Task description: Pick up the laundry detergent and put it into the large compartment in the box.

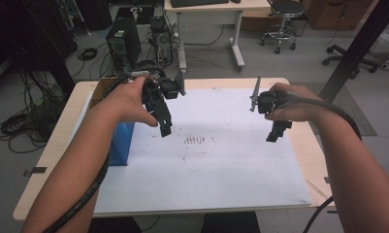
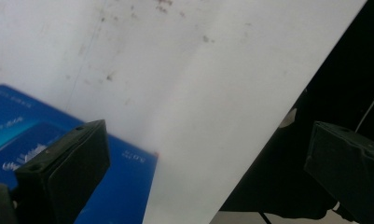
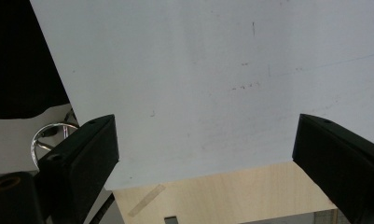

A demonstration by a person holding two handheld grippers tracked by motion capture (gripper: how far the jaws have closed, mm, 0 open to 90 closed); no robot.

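From the high view, two hands hold two black grippers above one white sheet (image 1: 216, 165) covering a pale wooden table (image 1: 51, 145): the left gripper (image 1: 165, 130) hangs beside one blue box (image 1: 120, 143) at the sheet's left edge, the right gripper (image 1: 274, 137) over the sheet's right side. The left gripper view shows its jaws spread wide and empty, with the flat, glossy blue box (image 2: 128, 186) lying just below. The right gripper view shows its blocky jaws spread wide and empty over the smudged sheet (image 3: 198, 70), beside a strip of tape (image 3: 146, 199) on the wood.
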